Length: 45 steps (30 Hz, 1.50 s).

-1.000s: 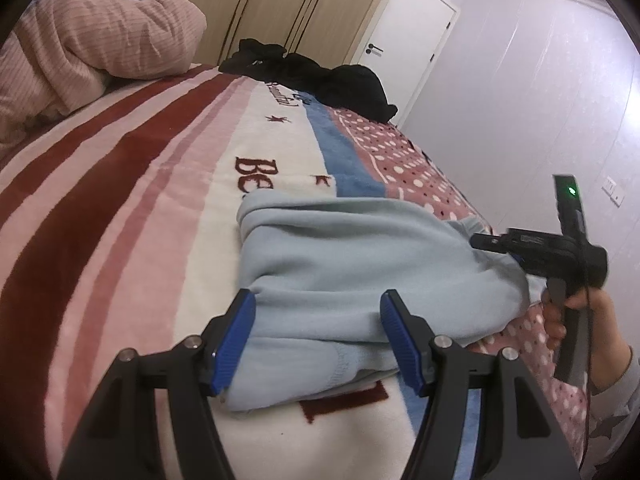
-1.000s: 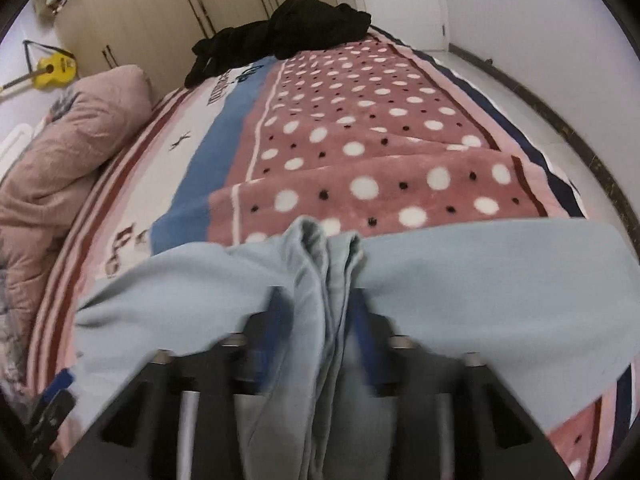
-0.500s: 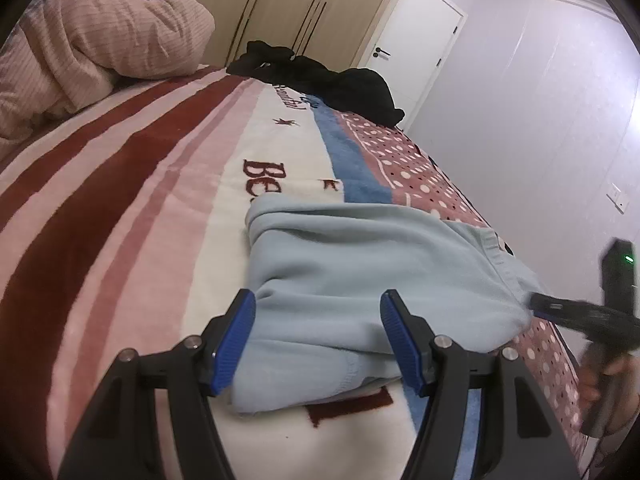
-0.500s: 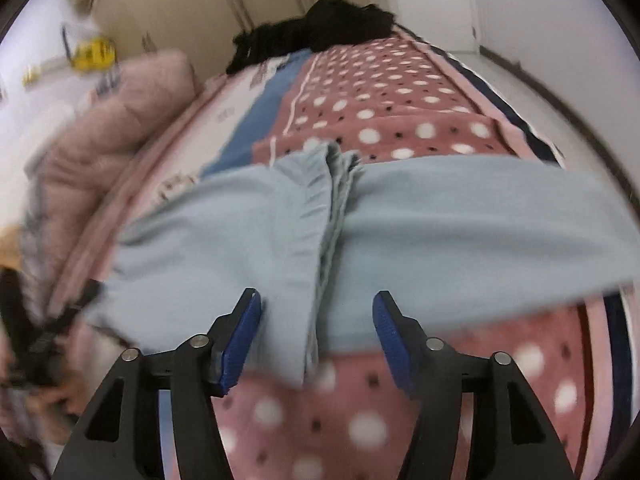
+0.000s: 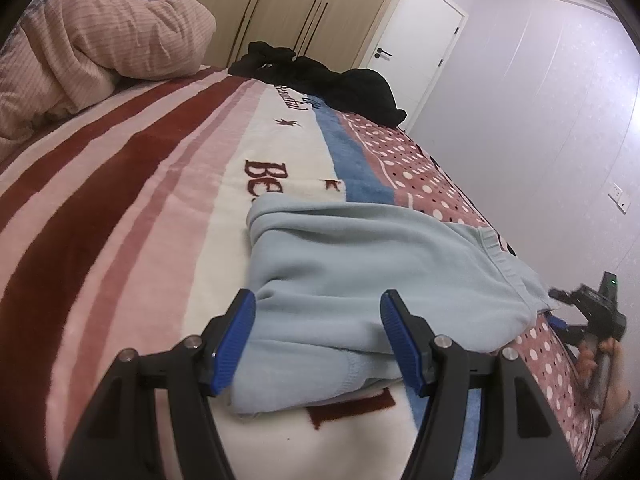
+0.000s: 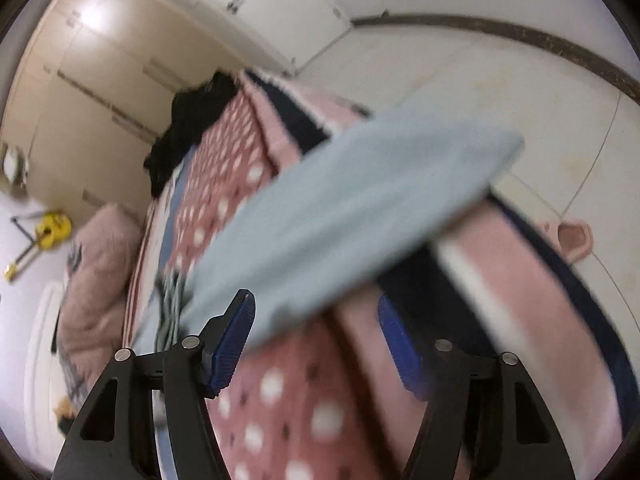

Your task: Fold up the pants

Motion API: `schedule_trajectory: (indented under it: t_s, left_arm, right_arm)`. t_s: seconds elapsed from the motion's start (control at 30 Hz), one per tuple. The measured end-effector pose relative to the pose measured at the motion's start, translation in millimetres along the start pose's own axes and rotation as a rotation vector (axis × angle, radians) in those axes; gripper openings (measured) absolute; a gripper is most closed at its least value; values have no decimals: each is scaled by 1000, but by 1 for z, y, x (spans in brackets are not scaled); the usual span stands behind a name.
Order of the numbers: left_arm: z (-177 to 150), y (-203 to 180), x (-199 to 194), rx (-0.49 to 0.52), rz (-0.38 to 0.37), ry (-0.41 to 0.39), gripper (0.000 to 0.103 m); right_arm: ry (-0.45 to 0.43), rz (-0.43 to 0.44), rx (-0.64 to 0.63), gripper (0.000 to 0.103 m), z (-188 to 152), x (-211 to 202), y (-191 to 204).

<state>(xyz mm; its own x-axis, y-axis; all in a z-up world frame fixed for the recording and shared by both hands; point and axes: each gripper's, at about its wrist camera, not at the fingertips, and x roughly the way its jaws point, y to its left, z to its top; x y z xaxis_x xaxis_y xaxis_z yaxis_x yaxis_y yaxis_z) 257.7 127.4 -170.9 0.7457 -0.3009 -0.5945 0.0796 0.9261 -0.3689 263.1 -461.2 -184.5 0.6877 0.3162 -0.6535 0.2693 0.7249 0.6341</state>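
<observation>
Light blue pants (image 5: 360, 280) lie folded over on the patterned bed blanket (image 5: 120, 240). My left gripper (image 5: 318, 340) is open, its blue pads on either side of the pants' near edge, holding nothing. My right gripper (image 6: 316, 340) is open and empty, off the cloth; it also shows at the far right of the left wrist view (image 5: 592, 316), held in a hand beside the bed. In the blurred, tilted right wrist view a pant leg (image 6: 340, 216) stretches across the bed toward its edge.
A pile of black clothes (image 5: 320, 80) lies at the bed's far end. A pink quilt (image 5: 92, 60) is bunched at the far left. Wardrobes and a white door (image 5: 412, 40) stand behind. A pink slipper (image 6: 572, 240) lies on the floor.
My right gripper has opened, let go of the pants' bunched waistband and pulled back down off the bed's side, its view swinging and tilting. My left gripper has stayed open over the near edge.
</observation>
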Motion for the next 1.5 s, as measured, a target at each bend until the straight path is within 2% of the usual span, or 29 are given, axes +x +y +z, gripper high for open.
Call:
schedule_trajectory:
  t_s: [0.17,0.23,0.33,0.37,0.4,0.47,0.53,0.6,0.7,0.77,0.9,1.03,1.13,1.2,1.33,1.43,1.47,1.5]
  left_arm:
    - [1,1,2,-7,5,4,61]
    - [1,0,2,-2,10,3,61]
    - [1,-1,1,1,16,0,61]
    - [2,-1,1,-1,17,-4,61]
    - [2,-1,-1,-3,20,-12,61]
    - [4,-1,-7,-8,28,-40,61]
    - [7,0,-12,-18,23,-64,61]
    - [8,3,-18,-36,16,-91,66]
    - [10,9,-22,-62,30,-114,66]
    - [11,16,-24,-94,31,-122,67]
    - [12,29,-28,-154,26,-139,67]
    - [13,38,-29,-191,24,-138,67]
    - [13,42,-25,-209,14,-125,67]
    - [13,43,-24,-218,8,-118,67]
    - [12,44,-25,-221,8,-121,67]
    - [12,46,-23,-232,3,-115,67]
    - [12,46,-23,-234,-1,-114,67]
    - [12,46,-23,-235,-9,-114,67]
  right_arm:
    - [-95,15,148,60,37,19,-18]
    - [-125,-1,170,54,50,22,-23]
    - [-141,-46,185,30,64,26,-30]
    - [-144,-54,175,15,66,26,-30]
    - [-143,-61,155,7,67,24,-29]
    - [-147,-73,84,5,67,22,-18]
    - [-161,-76,-24,5,61,13,6]
    - [-162,-46,-101,5,55,5,35]
    - [-141,48,-220,5,38,-3,93]
    - [-118,111,-329,5,22,0,145]
    - [-40,228,-583,5,-33,25,254]
    - [65,270,-768,5,-107,56,316]
    - [127,235,-864,5,-152,88,335]
    - [150,223,-903,5,-170,101,336]
    - [209,289,-911,7,-186,120,332]
    - [267,259,-943,9,-194,130,331]
    - [280,252,-944,12,-195,132,328]
    - [296,250,-944,22,-196,134,325]
